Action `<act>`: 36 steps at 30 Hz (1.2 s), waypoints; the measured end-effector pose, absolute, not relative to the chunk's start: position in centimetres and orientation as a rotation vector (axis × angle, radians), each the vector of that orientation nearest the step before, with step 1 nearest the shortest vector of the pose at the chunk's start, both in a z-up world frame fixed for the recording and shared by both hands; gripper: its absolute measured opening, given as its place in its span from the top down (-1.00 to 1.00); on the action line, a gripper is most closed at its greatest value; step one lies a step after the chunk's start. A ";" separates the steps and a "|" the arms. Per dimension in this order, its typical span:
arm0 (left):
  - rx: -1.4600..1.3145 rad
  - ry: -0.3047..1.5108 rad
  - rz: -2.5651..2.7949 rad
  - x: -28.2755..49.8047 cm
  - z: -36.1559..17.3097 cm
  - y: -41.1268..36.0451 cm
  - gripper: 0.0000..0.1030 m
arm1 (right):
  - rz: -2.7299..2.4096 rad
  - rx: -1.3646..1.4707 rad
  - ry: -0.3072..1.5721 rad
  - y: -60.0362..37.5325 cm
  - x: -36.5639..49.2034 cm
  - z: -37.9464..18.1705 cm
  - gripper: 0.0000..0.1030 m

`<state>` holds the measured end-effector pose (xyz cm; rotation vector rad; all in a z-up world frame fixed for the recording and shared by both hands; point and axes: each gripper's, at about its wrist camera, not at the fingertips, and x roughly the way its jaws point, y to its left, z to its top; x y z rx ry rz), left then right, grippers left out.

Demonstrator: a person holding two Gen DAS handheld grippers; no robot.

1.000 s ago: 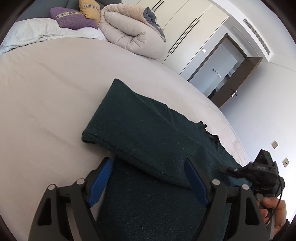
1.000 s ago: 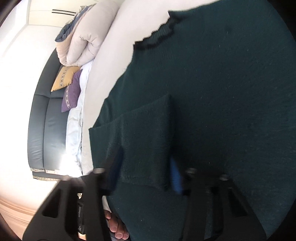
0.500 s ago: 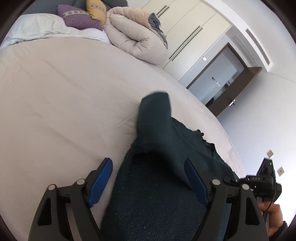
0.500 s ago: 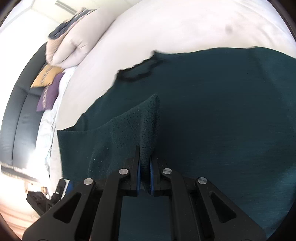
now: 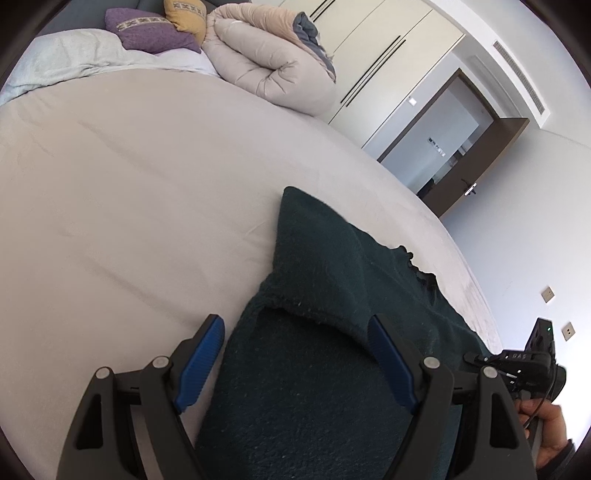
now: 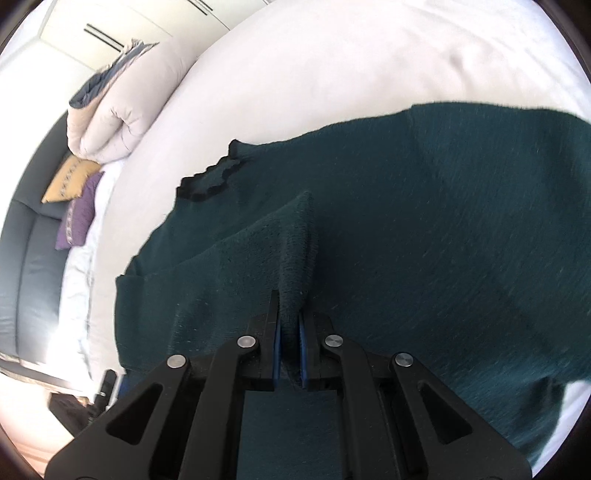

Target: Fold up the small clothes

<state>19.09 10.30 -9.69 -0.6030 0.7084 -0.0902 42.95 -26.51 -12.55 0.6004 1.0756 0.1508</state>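
A dark green knitted sweater (image 6: 443,240) lies spread on the pale bed sheet (image 6: 332,66), its black-edged neckline (image 6: 210,181) toward the pillows. My right gripper (image 6: 290,325) is shut on a pinched fold of the sweater's sleeve, which rises as a ridge above the body of the garment. In the left wrist view the sweater (image 5: 314,387) runs under my left gripper (image 5: 295,354), whose blue pads stand wide apart over the cloth without pressing it. The lifted sleeve (image 5: 314,236) stands up as a peak ahead of it. The right gripper's body shows at the far right, in a hand (image 5: 546,417).
A rolled beige duvet (image 5: 273,62), a purple cushion (image 5: 147,29) and a yellow cushion (image 5: 184,18) lie at the head of the bed. White wardrobes (image 5: 380,55) and an open doorway (image 5: 443,140) stand beyond. A dark sofa (image 6: 29,258) is behind the pillows.
My right gripper closed on the sleeve fold and pulled it up and across the sweater's body. The sleeve, flat and wide before, now stands as a narrow peak. The left gripper stayed put and open.
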 end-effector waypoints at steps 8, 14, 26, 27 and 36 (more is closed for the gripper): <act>-0.486 0.698 -0.122 24.3 -4.6 9.4 -0.51 | 0.162 0.614 1.081 -27.3 43.1 -13.3 0.87; -0.380 0.812 -0.188 29.0 -6.4 6.6 -0.07 | 0.175 0.655 1.060 -27.9 43.4 -13.8 0.86; -0.201 0.770 -0.130 27.2 -7.2 4.6 0.12 | 0.174 0.525 1.010 -27.0 43.6 -12.6 0.86; -0.178 0.763 -0.110 27.0 -7.2 4.5 0.01 | 0.170 0.526 1.003 -26.9 43.6 -12.5 0.86; -0.176 0.831 -0.086 27.7 -9.8 5.0 -0.12 | 0.167 0.519 1.015 -27.3 43.8 -13.5 0.86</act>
